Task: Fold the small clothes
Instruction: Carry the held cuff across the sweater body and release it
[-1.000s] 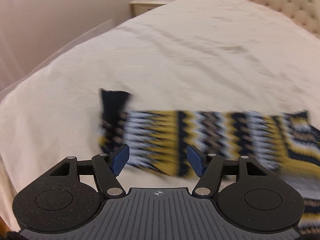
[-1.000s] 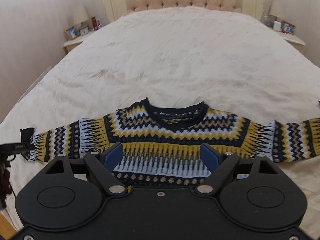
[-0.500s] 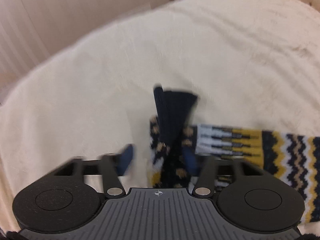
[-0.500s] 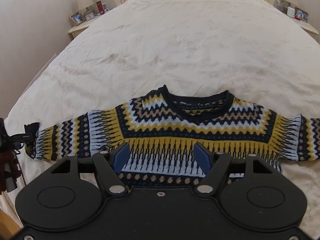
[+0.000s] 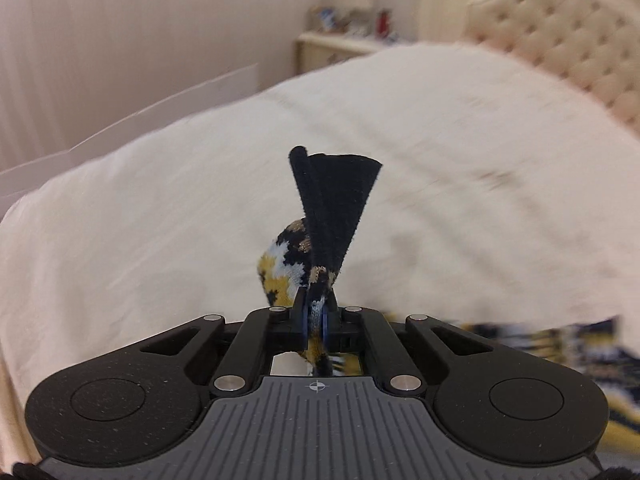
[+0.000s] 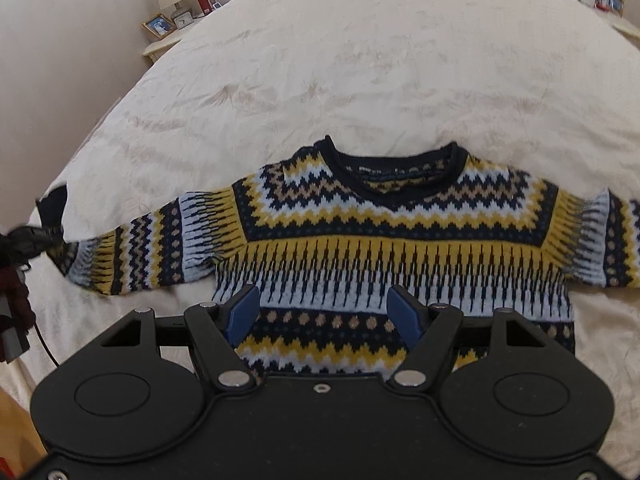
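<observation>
The sweater [image 6: 384, 240] lay flat, front up, on the bed [image 6: 360, 60]. The left gripper [image 5: 315, 316] had its jaws clamped on the sleeve cuff [image 5: 336, 196]. The right gripper [image 6: 322, 312] hovered over the hem, jaws apart and empty.

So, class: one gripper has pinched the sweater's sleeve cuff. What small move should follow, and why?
Probably carry the cuff inward across the sweater. The left gripper is shut on the cuff, while the body lies flat and the right gripper hangs open above the hem.
</observation>
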{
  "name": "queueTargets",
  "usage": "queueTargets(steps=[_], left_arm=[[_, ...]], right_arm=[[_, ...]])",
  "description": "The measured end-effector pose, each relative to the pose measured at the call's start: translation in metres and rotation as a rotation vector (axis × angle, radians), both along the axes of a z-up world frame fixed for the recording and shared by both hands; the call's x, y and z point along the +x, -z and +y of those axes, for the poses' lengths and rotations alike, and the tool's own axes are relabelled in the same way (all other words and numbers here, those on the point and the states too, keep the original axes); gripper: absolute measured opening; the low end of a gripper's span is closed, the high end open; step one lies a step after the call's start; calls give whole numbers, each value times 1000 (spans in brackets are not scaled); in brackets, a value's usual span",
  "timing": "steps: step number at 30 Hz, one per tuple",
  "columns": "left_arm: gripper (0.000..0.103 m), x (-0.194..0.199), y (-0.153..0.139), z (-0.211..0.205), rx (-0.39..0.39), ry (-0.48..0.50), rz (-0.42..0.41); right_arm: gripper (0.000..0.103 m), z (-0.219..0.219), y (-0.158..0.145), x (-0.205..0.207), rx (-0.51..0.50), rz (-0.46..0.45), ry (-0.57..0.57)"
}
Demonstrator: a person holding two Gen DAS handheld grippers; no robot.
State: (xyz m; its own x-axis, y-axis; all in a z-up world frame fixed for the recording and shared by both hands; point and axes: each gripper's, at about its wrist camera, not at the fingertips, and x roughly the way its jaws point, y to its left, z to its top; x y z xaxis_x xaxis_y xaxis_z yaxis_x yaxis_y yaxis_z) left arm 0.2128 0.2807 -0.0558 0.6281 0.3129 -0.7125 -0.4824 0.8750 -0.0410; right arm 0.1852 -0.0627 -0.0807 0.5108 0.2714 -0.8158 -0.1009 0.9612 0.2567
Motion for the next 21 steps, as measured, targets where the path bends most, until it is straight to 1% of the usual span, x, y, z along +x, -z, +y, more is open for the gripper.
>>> queueTargets(steps=[4,8,11,14,16,21], left_arm=[[6,-2,-34,-59,-12,101,-86],[6,7,-49,-128,-31,237,-138],[6,22,-45,-172,-73,327,-149],[6,33,-28,-207,-105,408,-135],[6,42,-14,-228,-140,460,-114],[7,48,17,-278,-172,574,-56]], right_arm=[[73,-20,2,-3,26,3,-18],[73,-50,0,-5,54,-1,-8],[73,-76,0,-7,69,1,12],[73,-101,3,-8,76,10,37],[73,-116,6,-9,76,19,50],[73,-145,15,-14,68,48,85]])
